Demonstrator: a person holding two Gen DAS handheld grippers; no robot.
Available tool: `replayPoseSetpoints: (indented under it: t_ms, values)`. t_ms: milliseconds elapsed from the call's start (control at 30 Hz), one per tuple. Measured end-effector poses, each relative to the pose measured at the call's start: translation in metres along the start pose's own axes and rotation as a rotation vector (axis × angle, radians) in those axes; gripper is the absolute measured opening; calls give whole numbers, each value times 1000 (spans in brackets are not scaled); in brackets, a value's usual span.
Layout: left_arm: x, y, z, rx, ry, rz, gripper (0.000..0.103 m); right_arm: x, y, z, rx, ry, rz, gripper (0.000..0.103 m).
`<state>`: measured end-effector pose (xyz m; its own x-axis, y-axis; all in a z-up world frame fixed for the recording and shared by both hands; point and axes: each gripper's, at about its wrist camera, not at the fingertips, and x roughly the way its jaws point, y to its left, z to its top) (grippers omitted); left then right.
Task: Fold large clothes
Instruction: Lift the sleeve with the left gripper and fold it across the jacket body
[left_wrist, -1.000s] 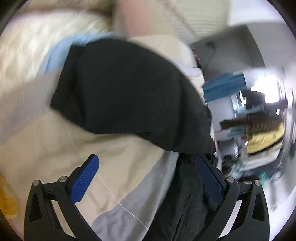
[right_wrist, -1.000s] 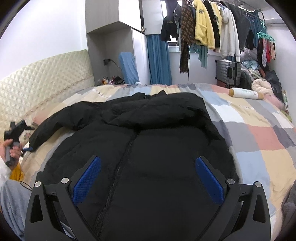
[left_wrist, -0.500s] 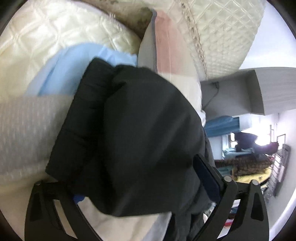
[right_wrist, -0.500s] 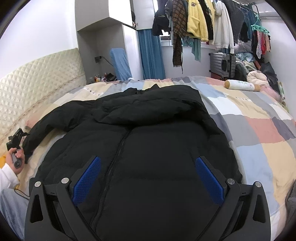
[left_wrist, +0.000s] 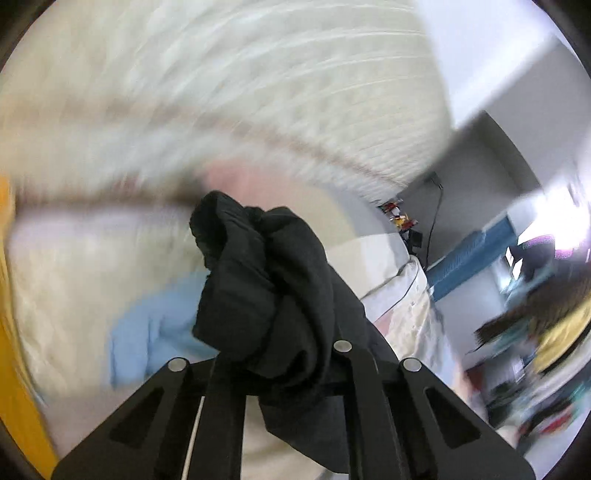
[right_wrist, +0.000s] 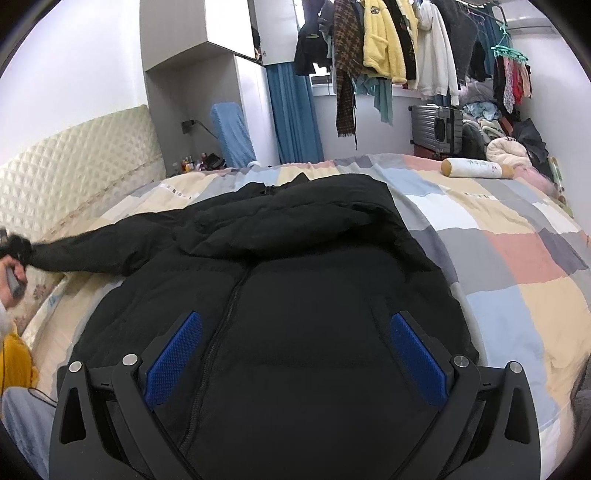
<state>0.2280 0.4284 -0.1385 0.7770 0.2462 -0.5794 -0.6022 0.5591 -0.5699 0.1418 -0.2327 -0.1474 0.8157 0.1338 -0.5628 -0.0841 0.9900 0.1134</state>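
Note:
A large black puffer jacket (right_wrist: 295, 288) lies front up on the bed, zipper closed, hood towards the far side. Its left sleeve (right_wrist: 103, 247) stretches out to the left edge of the right wrist view. My left gripper (left_wrist: 280, 354) is shut on the bunched cuff of that sleeve (left_wrist: 258, 273) and holds it raised; the gripper and the hand on it also show far left in the right wrist view (right_wrist: 13, 251). My right gripper (right_wrist: 295, 354) is open and empty, hovering over the jacket's lower front, its blue pads (right_wrist: 173, 354) wide apart.
The patchwork bedcover (right_wrist: 517, 258) spreads to the right, with a cylinder pillow (right_wrist: 476, 168) at the far side. A quilted cream headboard (right_wrist: 74, 166) stands left. Hanging clothes (right_wrist: 388, 40) and a suitcase (right_wrist: 436, 127) fill the back. Something yellow (right_wrist: 14, 362) lies at lower left.
My left gripper has closed on the sleeve cuff and lifted it, pulling the sleeve out straight to the left. The right gripper has stayed open over the jacket, drifting slightly closer.

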Motion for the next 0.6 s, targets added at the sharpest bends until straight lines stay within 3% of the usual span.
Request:
replayPoseSetpoints:
  t_ms: [100,267,433,600]
  values:
    - [-16,-42,16,151,-64,53,8,-1,-1,2,3,-4,4,103]
    - [-38,-91,15,308,-164,123,7,-3,-7,5,20,-8,8,103]
    - [-58,-157,3,450,-241,126,7,-9,-13,9,26,-23,12,103]
    - [-83,-237,-20,601,-269,53,7,-13,-19,11,18,-38,17,103]
